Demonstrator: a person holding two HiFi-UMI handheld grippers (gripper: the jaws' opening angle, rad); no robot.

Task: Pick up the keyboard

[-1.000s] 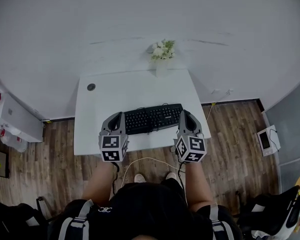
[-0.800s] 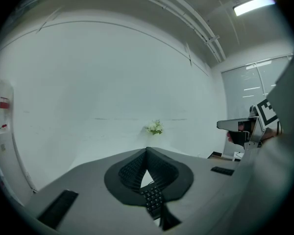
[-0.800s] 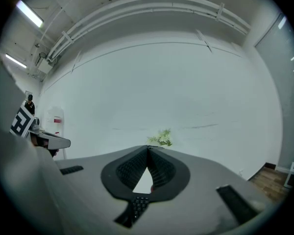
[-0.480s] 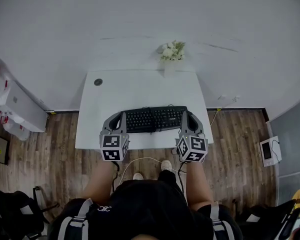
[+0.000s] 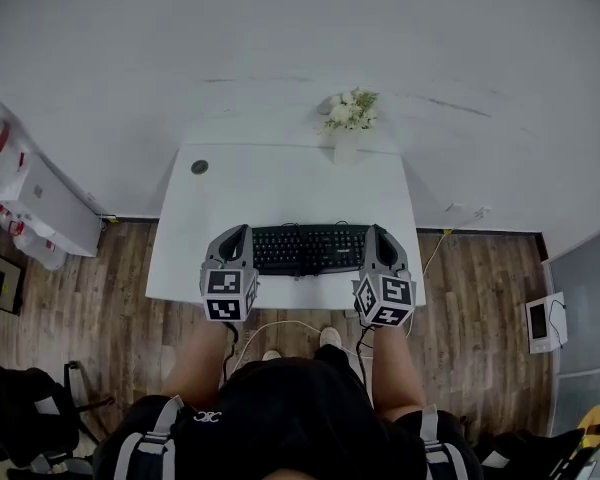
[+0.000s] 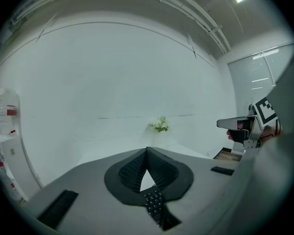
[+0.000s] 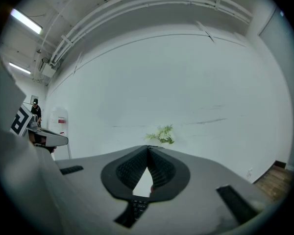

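Note:
The black keyboard [image 5: 310, 249] lies crosswise near the front of the white table [image 5: 280, 183]. My left gripper [image 5: 237, 233] sits at its left end and my right gripper [image 5: 377, 232] at its right end, both pointing away from me. Their fingertips meet in the left gripper view [image 6: 147, 150] and the right gripper view [image 7: 147, 148], so both are shut, with nothing between the pads. Black keys [image 6: 154, 203] [image 7: 137, 207] show low in the gap under each pair of fingers. Whether the keyboard is off the table I cannot tell.
A vase of white flowers [image 5: 348, 118] stands at the table's back edge by the wall. A round grommet [image 5: 199, 167] marks the back left corner. A white cable [image 5: 290, 323] hangs below the front edge. A white cabinet [image 5: 30, 203] stands on the wooden floor at left.
The head view has shifted, so table and flowers sit further right in the picture. Both grippers stay shut at the keyboard's ends; the right one has moved a little.

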